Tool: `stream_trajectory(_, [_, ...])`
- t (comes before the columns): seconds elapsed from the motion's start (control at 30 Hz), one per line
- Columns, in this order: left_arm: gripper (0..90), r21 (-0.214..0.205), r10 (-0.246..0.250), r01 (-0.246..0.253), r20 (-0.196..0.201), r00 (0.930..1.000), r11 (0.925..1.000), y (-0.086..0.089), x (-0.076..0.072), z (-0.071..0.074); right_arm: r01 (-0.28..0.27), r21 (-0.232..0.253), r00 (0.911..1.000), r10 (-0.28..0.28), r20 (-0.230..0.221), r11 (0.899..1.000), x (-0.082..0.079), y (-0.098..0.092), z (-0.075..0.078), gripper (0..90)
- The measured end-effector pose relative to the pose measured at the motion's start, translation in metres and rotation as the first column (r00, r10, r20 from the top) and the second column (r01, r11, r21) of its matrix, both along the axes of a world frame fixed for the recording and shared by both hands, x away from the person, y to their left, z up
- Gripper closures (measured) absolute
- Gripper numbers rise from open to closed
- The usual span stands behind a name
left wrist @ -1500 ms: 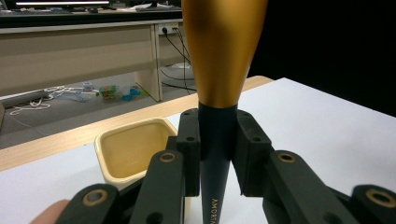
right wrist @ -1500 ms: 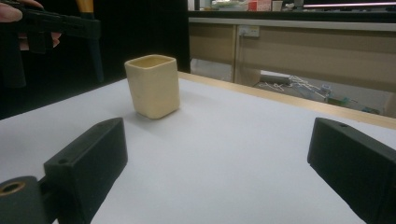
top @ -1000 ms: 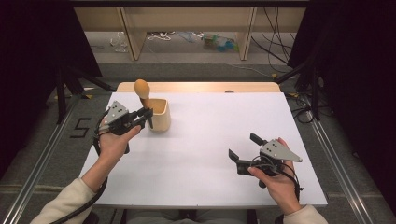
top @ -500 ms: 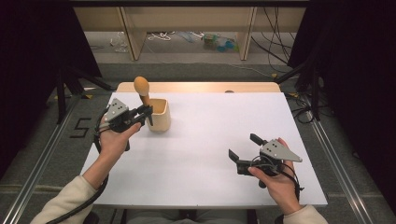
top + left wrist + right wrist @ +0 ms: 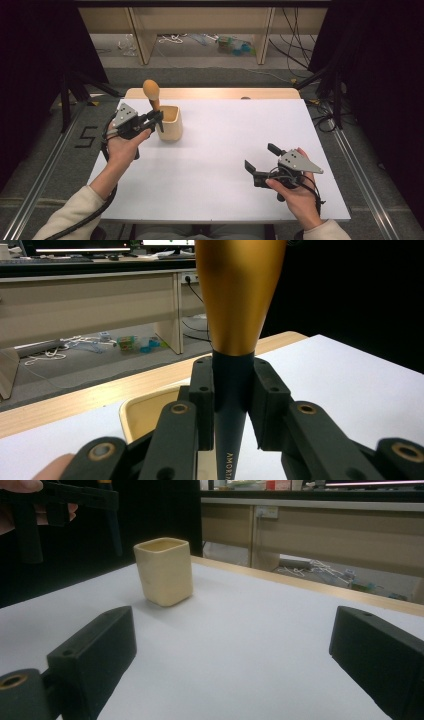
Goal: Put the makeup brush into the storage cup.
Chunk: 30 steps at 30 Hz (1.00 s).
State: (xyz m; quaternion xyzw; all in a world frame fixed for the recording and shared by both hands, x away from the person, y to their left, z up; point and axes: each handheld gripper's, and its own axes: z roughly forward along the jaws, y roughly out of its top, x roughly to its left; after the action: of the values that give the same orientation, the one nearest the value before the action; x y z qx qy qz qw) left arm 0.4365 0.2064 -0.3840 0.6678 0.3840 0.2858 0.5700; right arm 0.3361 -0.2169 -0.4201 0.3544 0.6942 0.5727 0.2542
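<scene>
the left gripper [image 5: 152, 119] is clamping its jaws on the dark, tapering handle of a wooden-headed utensil [image 5: 151, 94], probably a spoon or spatula, though the head's shape is hard to tell; in the left gripper view the pads [image 5: 202, 390] are pressing the handle [image 5: 232, 400] from both sides, just below the point where the golden-brown head [image 5: 237, 290] is widening; the grip is sitting low on the stem, seemingly so that the utensil is staying upright and steerable over the cup; its long axis is running near vertical, head pointing up, dark narrow end pointing down toward the mouth of the cream square-sided cup [image 5: 170, 122] just beside the jaws; whether the tip is already inside is unclear; the cup is standing upright on the white table [image 5: 225, 150]; well apart, toward the near right edge, the right gripper [image 5: 260, 162] is waiting with jaws spread wide and empty, facing the cup [image 5: 164, 571].
</scene>
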Motion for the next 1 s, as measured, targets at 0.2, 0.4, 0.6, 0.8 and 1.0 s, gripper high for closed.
stream_trajectory(0.2, [74.3,0.003,0.007,-0.007,0.002,1.0,1.0,0.001,0.002,0.0,-0.001,0.01,1.0,0.001,0.01,1.0,0.0,0.001,0.0,5.7])
stream_trajectory(0.4, [74.3,0.0,0.012,-0.012,0.001,0.9999,0.9999,0.001,0.004,0.001,0.001,-0.002,1.0,-0.001,-0.003,1.0,0.0,0.0,0.0,5.8])
stream_trajectory(0.6, [74.3,0.0,0.012,-0.012,0.007,0.9999,0.9999,0.0,0.006,0.002,0.0,-0.004,1.0,0.0,-0.005,1.0,0.0,0.0,0.0,6.0])
stream_trajectory(0.8, [74.3,-0.005,0.017,-0.017,0.007,0.9998,0.9998,0.001,0.009,0.003,0.005,-0.003,1.0,-0.005,-0.009,1.0,0.0,0.0,0.0,6.1])
stream_trajectory(1.0, [74.3,-0.008,0.022,-0.022,0.007,0.9997,0.9997,0.001,0.011,0.003,0.002,0.001,1.0,-0.002,-0.01,1.0,0.0,0.0,0.0,6.2])
